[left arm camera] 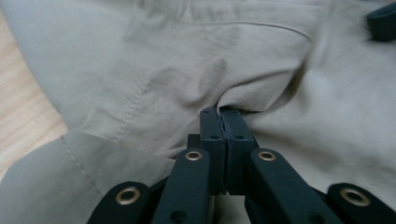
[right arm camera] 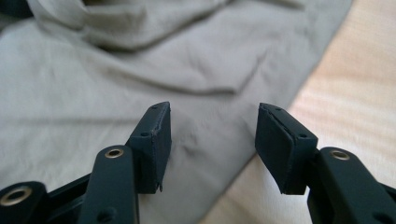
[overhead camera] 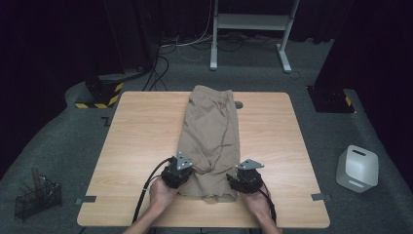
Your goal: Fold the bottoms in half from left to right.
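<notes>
Both forearms come in at the near edge of the light wooden worktop [overhead camera: 141, 146], one black two-jaw gripper in each hand.

Left gripper [left arm camera: 223, 114]: fingers clenched, pinching a fold of the khaki fabric shorts [left arm camera: 187, 70]. Cloth puckers right at the fingertips. From the high view, left gripper [overhead camera: 187, 170] sits on the left side of the near end of the shorts [overhead camera: 210, 131].

Right gripper [right arm camera: 212, 123]: fingers released, wide apart, nothing pressed between them. They hover over the right margin of the shorts [right arm camera: 93, 93], the cloth edge running between them, bare wood on the outer side. High view puts the right gripper [overhead camera: 236, 178] at the right side of the near end.

Shorts lie lengthwise down the middle of the worktop, elastic waistband at the far end, leg hems at the near end, folded narrow, wrinkled near the grippers.

Containers:
- black wire basket [overhead camera: 38, 199] on the grey floor, left of the worktop; holds a brown stick-like item [overhead camera: 36, 179] standing up, rest of contents too small to tell.
- white boxy plastic container [overhead camera: 358, 168] on the floor, right of the worktop; slot on top, contents can't be seen.
</notes>
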### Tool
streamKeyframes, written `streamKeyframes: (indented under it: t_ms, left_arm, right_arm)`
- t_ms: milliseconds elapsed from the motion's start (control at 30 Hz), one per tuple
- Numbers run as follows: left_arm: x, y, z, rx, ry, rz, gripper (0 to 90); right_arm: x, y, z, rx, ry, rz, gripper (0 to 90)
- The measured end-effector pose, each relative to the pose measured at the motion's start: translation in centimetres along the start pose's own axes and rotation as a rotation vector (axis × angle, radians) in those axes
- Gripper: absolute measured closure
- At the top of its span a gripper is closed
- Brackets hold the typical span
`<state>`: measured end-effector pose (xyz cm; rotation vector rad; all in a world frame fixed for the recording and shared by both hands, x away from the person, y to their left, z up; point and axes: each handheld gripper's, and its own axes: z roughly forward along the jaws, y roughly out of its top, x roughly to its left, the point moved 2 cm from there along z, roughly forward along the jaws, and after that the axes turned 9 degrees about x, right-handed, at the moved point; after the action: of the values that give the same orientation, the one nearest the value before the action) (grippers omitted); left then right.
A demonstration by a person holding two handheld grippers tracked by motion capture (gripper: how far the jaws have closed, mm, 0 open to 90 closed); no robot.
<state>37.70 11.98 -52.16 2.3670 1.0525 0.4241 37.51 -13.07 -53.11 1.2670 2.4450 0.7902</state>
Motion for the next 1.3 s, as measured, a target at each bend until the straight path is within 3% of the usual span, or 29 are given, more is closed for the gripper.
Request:
streamKeyframes:
  t_ms: [100, 233, 333, 367, 467, 533, 600, 667, 700, 733, 767, 800, 900, 1000, 1100, 1200, 1300]
  left_arm:
    - [0.7, 0.4, 0.9, 0.011, 0.007, -0.017, 89.0]
    - [2.2, 1.5, 1.7, 0.016, 0.041, -0.041, 89.2]
    - [2.8, 2.1, 1.2, -0.019, 0.047, -0.063, 89.4]
    - [2.5, 2.3, 0.6, -0.044, 0.037, -0.052, 89.4]
    - [0.1, 2.5, -1.4, -0.097, 0.015, 0.033, 89.3]
    - [-1.7, 2.2, -1.6, -0.088, -0.006, 0.09, 89.3]
    - [-2.9, 1.6, -0.9, -0.059, -0.034, 0.109, 88.8]
    - [-3.4, 1.0, -0.1, -0.032, -0.014, 0.133, 87.1]
    - [-3.5, 0.8, 0.1, -0.026, -0.016, 0.13, 79.2]
    - [-3.5, 0.7, 0.0, -0.031, -0.015, 0.126, 79.2]
    - [-3.5, 0.6, -0.2, -0.039, -0.006, 0.121, 69.6]
    - [-3.5, 0.5, -0.6, -0.048, 0.006, 0.118, 69.6]
    - [-3.3, 0.0, -1.7, -0.065, 0.066, 0.121, 56.8]
    - [-2.7, -0.9, -2.4, -0.066, 0.108, 0.09, 48.5]
    - [-2.0, -1.7, -2.7, -0.067, 0.127, 0.052, 44.6]
    - [-1.4, -2.2, -2.8, -0.07, 0.112, 0.009, 43.9]
    - [-0.9, -2.4, -2.6, -0.061, 0.094, 0.0, 45.1]
  right_arm:
    - [0.0, -0.2, 0.1, 0.0, -0.018, -0.008, 47.6]
    - [-0.2, 1.2, 1.1, -0.004, -0.019, -0.014, 48.0]
    - [-0.8, 2.7, 2.1, 0.005, -0.027, -0.005, 48.0]
    - [-0.8, 2.7, 2.1, 0.005, -0.027, -0.005, 48.0]
    - [-0.9, 2.9, 2.4, -0.001, -0.031, 0.006, 48.0]
    - [-0.9, 2.9, 2.4, -0.006, -0.03, 0.008, 48.1]
    - [-0.9, 2.9, 2.4, -0.005, -0.031, 0.008, 48.1]
    - [-0.9, 2.9, 2.3, -0.001, -0.031, 0.006, 48.0]
    - [-0.9, 2.8, 2.1, 0.01, -0.032, 0.013, 47.9]
    - [-0.9, 2.8, 2.1, 0.01, -0.032, 0.013, 47.9]
    - [-1.1, 2.5, 1.8, 0.016, -0.029, 0.017, 47.2]
    - [-1.1, 2.5, 1.8, 0.016, -0.029, 0.017, 47.2]
    - [-1.3, 2.2, 0.9, -0.01, -0.02, 0.04, 48.3]
    - [-1.3, 2.6, -0.4, -0.049, -0.01, 0.035, 50.2]
    - [-0.7, 3.7, -1.3, -0.083, 0.02, 0.018, 50.8]
    - [0.1, 4.9, -1.4, -0.098, 0.05, 0.008, 51.0]
    - [1.3, 6.4, -0.8, -0.104, 0.084, -0.01, 51.0]
